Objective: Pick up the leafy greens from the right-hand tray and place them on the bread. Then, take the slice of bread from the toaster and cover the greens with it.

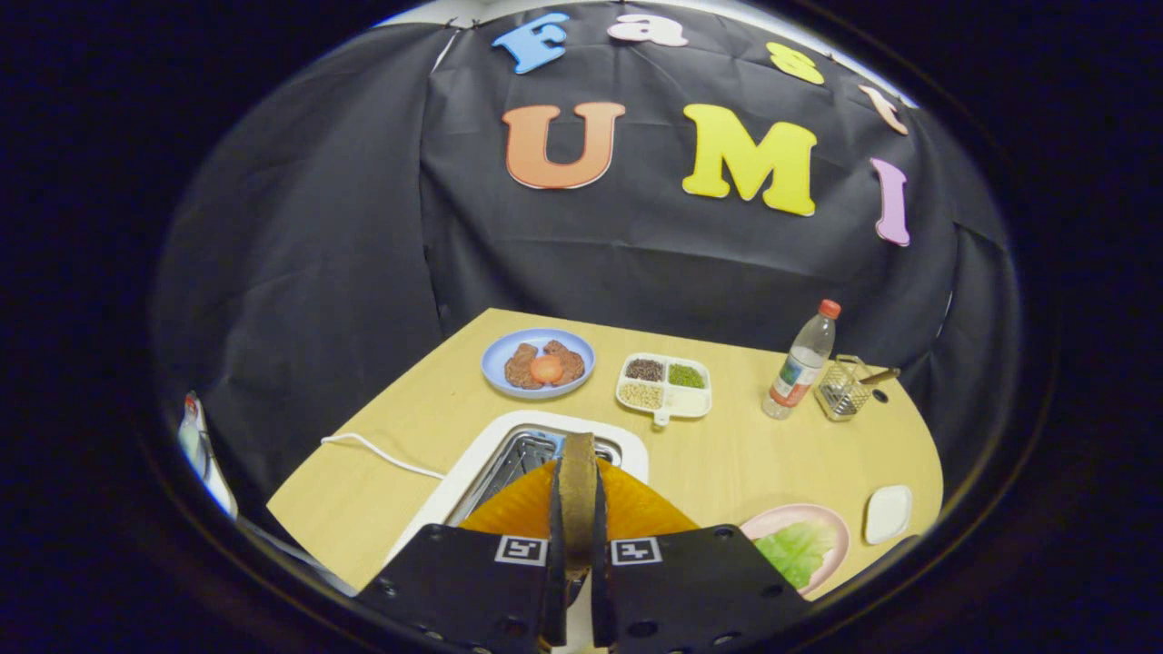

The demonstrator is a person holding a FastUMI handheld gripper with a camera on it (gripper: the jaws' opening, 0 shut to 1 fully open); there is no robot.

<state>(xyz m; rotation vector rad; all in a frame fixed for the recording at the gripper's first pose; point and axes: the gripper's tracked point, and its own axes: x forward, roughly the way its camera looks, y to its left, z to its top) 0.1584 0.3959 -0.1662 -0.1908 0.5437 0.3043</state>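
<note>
Step in hand: the second half, by the look of it. The gripper has its two fingers pressed on a slice of bread, held on edge just above the toaster.
Greens: a crinkled lettuce leaf already lies on the pink plate, off to the right of the fingers. Whether bread sits under it I cannot tell.
Next move: I would judge the slice has to be carried right, turned flat and laid over the leaf, then let go gently so the leaf is not pushed off.
Bread: thin, brown crust facing us, the orange-toasted faces spreading out on either side of the fingers.
Toaster: white rounded casing, shiny metal slot, a white cord trailing left.
Beyond the fingers: a blue plate with brown patties and an orange round, a white divided tray of grains, a clear plastic bottle, a wire basket.
Table: smooth pale wood.
</note>
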